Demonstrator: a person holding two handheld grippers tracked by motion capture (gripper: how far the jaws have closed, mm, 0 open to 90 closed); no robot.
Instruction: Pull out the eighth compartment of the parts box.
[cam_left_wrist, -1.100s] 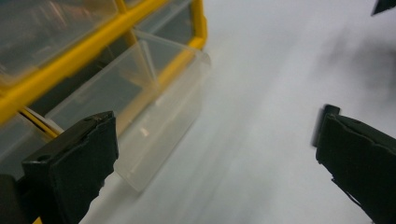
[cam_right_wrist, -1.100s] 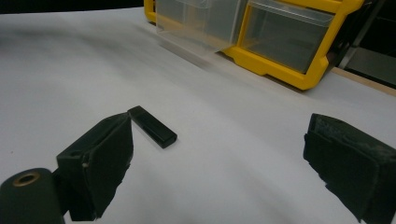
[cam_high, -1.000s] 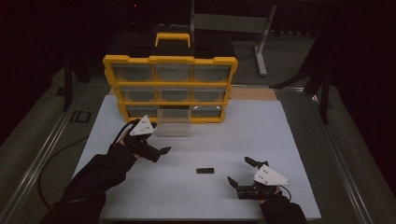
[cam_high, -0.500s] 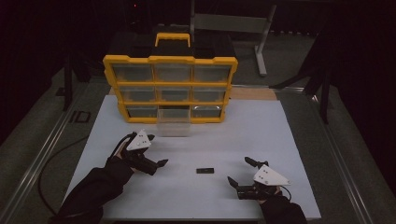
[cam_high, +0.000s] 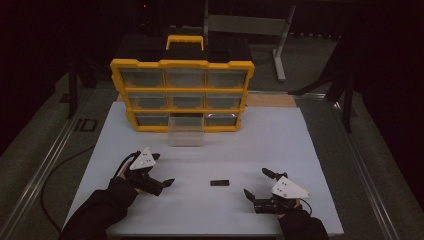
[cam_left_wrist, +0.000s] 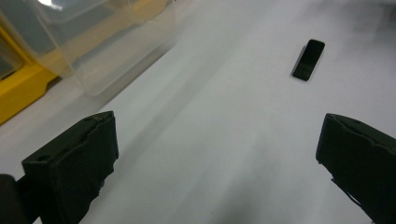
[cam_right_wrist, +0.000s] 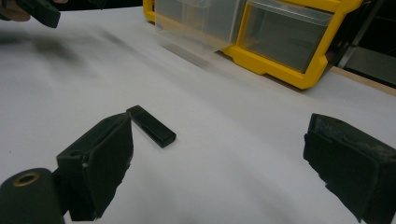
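Withdrawn from the clear drawer (cam_high: 186, 137), left gripper (cam_high: 162, 184) now sits low on the white surface (cam_high: 280, 145), jaws released, like right gripper (cam_high: 260, 186); small black stick (cam_high: 220, 183) lies between them, ungrasped.

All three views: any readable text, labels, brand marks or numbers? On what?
None readable.
Yellow plastic drawer organizer with clear drawers: no label or brand mark legible on frame, handle or drawer fronts.
Small flat black rectangular object on the white table surface: plain dark faces, no print visible in either gripper view.
Clear drawer pulled out of the bottom row: unmarked.
Grey three-cornered plates on the left gripper and right gripper: small dots, no characters.
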